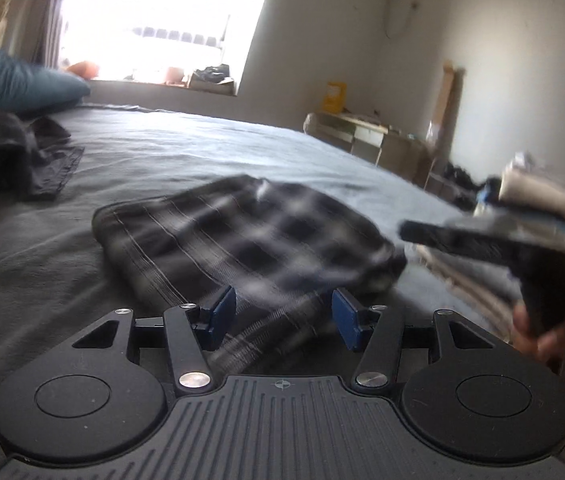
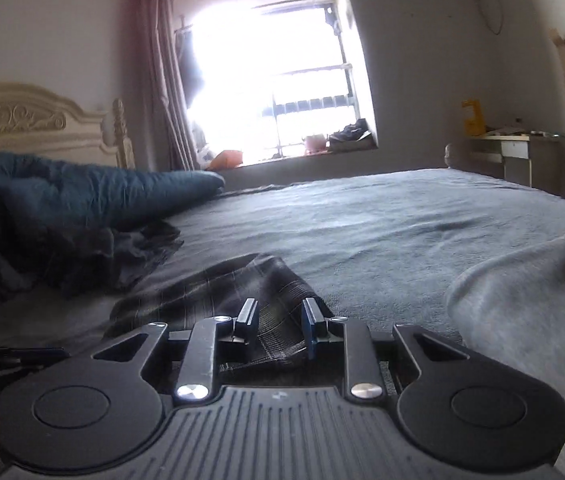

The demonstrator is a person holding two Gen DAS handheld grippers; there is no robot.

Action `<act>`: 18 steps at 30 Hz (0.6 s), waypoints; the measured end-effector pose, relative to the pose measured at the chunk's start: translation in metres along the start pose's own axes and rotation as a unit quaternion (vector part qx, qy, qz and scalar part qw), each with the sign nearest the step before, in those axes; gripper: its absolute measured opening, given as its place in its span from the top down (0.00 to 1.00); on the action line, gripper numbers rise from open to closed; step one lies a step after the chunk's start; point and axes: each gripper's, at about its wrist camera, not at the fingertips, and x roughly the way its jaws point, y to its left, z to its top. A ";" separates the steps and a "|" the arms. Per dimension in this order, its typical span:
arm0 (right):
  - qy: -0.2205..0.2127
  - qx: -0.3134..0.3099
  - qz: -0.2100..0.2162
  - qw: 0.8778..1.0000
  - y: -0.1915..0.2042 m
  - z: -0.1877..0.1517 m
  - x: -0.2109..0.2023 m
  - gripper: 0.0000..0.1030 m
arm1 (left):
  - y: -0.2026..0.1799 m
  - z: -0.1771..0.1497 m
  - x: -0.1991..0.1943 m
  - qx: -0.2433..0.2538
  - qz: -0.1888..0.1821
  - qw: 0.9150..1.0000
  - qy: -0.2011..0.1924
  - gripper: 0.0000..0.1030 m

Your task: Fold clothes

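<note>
The folded plaid garment (image 1: 242, 236) lies on the bed (image 1: 202, 148). Both grippers' fingers stand apart, apparently holding nothing, though blur hampers judgement. A careless snag could undo the fold.

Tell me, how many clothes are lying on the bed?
2 that I can make out: a folded plaid garment just ahead of the grippers, and a dark crumpled pile near the blue pillow. That pile may hide more pieces.
</note>
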 end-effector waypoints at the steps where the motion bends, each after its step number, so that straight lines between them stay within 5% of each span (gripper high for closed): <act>1: 0.026 -0.004 -0.007 1.000 -0.003 -0.004 0.013 0.76 | -0.003 -0.006 0.008 0.005 0.005 1.000 0.011 0.51; 5: 0.128 -0.007 -0.042 0.991 -0.025 -0.026 0.049 0.76 | 0.000 -0.018 0.012 -0.014 0.004 1.000 0.016 0.53; 10: 0.067 -0.034 -0.032 0.997 -0.009 0.018 0.005 0.76 | 0.003 -0.009 -0.013 -0.009 -0.018 0.999 -0.041 0.51; 14: 0.026 -0.073 -0.017 0.997 0.017 0.053 0.021 0.76 | -0.001 -0.010 0.002 0.008 -0.007 0.999 -0.033 0.51; 18: 0.101 -0.070 -0.035 0.992 0.005 0.026 0.086 0.77 | 0.001 -0.028 0.021 0.012 0.016 1.000 0.008 0.55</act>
